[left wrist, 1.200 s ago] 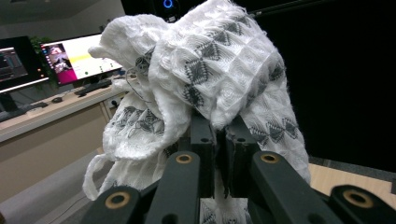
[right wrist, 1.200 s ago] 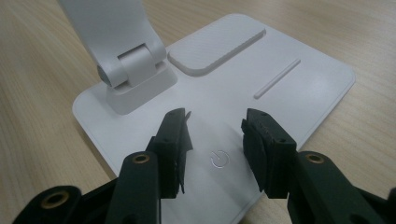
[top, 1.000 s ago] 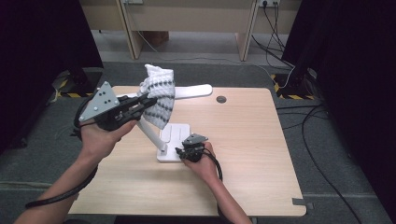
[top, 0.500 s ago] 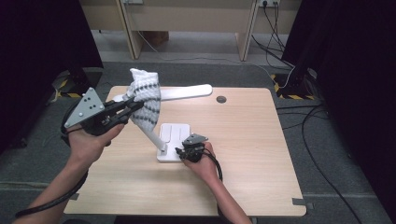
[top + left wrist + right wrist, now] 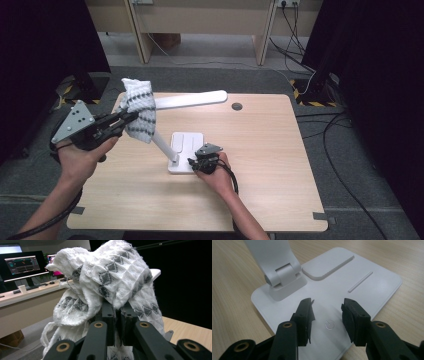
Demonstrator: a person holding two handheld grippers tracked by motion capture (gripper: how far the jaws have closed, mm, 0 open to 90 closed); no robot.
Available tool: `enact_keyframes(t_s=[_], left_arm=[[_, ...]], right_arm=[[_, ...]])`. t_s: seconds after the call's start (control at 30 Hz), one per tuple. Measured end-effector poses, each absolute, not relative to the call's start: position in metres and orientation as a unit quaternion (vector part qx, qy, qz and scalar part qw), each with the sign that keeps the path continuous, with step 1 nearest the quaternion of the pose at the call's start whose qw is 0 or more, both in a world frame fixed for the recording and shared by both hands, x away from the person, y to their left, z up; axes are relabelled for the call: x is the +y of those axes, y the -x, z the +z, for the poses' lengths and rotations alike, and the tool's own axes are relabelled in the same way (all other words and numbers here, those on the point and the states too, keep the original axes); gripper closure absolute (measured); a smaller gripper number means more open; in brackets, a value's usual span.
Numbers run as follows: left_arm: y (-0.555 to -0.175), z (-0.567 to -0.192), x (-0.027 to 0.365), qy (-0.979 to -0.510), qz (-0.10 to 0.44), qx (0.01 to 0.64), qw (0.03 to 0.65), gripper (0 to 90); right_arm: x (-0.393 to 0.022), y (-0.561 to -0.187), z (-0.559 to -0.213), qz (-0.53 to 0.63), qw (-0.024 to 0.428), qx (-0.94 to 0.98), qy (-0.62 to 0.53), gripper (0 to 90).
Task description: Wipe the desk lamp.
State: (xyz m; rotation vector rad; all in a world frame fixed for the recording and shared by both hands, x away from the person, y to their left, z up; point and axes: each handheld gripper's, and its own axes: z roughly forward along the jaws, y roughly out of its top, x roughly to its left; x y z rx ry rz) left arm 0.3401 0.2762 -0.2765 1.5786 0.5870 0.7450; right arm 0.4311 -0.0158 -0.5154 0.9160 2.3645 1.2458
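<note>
**Cloth On The Lamp**

The white patterned cloth (image 5: 139, 110) hid the bend of the white lamp (image 5: 186, 146). The left claw (image 5: 131, 116) was clamped tight on the cloth, held up high and level, its tips buried in cloth. The right claw (image 5: 192, 162) rested low on the lamp's base, jaws apart, with the power button (image 5: 328, 324) just ahead between them.

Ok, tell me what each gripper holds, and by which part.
Left gripper pinches the patterned cloth by a bunched fold. Right gripper holds nothing; its jaws stand open over the lamp base.
</note>
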Motion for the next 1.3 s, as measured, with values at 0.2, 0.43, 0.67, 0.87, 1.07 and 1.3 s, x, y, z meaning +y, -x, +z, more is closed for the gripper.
enact_keyframes(t_s=[0.2,0.43,0.67,0.87,1.07,1.3], left_arm=[[-0.338,-0.281,0.286,-0.680,0.326,0.264,0.601,84.1],[-0.334,-0.284,0.300,-0.674,0.333,0.278,0.598,84.1],[-0.333,-0.289,0.312,-0.668,0.339,0.291,0.595,84.1],[-0.333,-0.293,0.320,-0.665,0.347,0.297,0.592,84.2],[-0.333,-0.299,0.331,-0.659,0.344,0.319,0.587,84.1],[-0.335,-0.305,0.343,-0.655,0.347,0.335,0.581,84.1]], right_arm=[[-0.016,-0.431,-0.515,0.435,0.158,0.827,-0.321,59.6],[-0.016,-0.431,-0.515,0.435,0.157,0.826,-0.322,59.6],[-0.016,-0.431,-0.515,0.435,0.158,0.827,-0.320,59.7],[-0.016,-0.431,-0.515,0.435,0.159,0.827,-0.319,59.7],[-0.016,-0.431,-0.515,0.435,0.159,0.827,-0.319,59.7],[-0.016,-0.431,-0.515,0.436,0.159,0.827,-0.319,59.6]])
